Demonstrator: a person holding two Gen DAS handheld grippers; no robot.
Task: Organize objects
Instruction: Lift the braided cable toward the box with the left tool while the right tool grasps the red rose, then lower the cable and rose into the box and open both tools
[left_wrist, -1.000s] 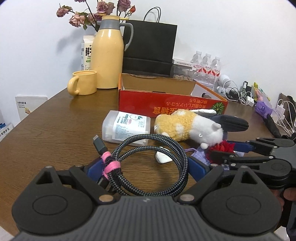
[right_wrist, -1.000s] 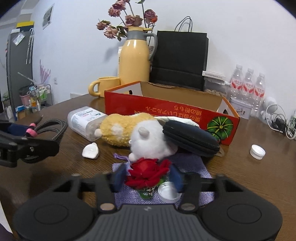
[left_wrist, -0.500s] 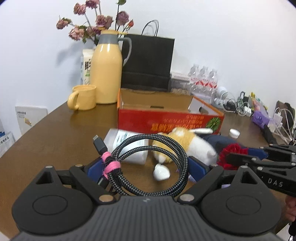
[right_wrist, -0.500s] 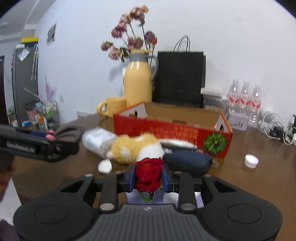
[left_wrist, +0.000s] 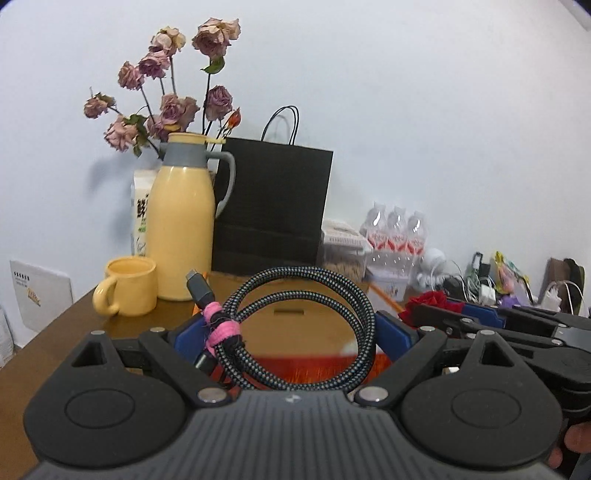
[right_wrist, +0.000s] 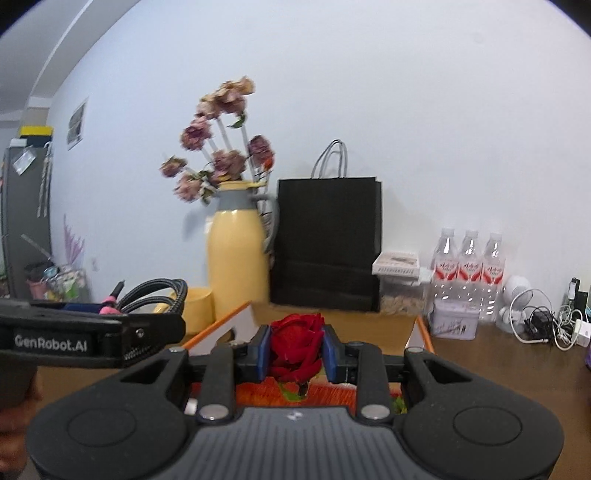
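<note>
Left wrist view: the left gripper (left_wrist: 291, 332) stands wide, its blue pads pressed against the two sides of a coiled braided cable (left_wrist: 295, 325) bound with a pink tie (left_wrist: 221, 328); the coil is held clear of the table, in front of the open cardboard box (left_wrist: 295, 325). At 3 o'clock the right gripper (left_wrist: 436, 314) enters from the side, a red rose (left_wrist: 428, 299) at its tip. At 10 o'clock stand a yellow mug (left_wrist: 129, 291) and a yellow thermos jug (left_wrist: 181, 229) with dried flowers (left_wrist: 166, 107) behind it; at 12 o'clock, a black paper bag (left_wrist: 273, 210).

Right wrist view: the right gripper (right_wrist: 295, 350) is narrow, its pads clamped on the red rose (right_wrist: 295, 347), held above the box's near edge. At 9 o'clock the left gripper (right_wrist: 147, 325) carries the cable (right_wrist: 159, 291). At 3 o'clock are three water bottles (right_wrist: 469, 262) and tangled chargers (right_wrist: 546, 321) on the wooden table (right_wrist: 517, 369).
</note>
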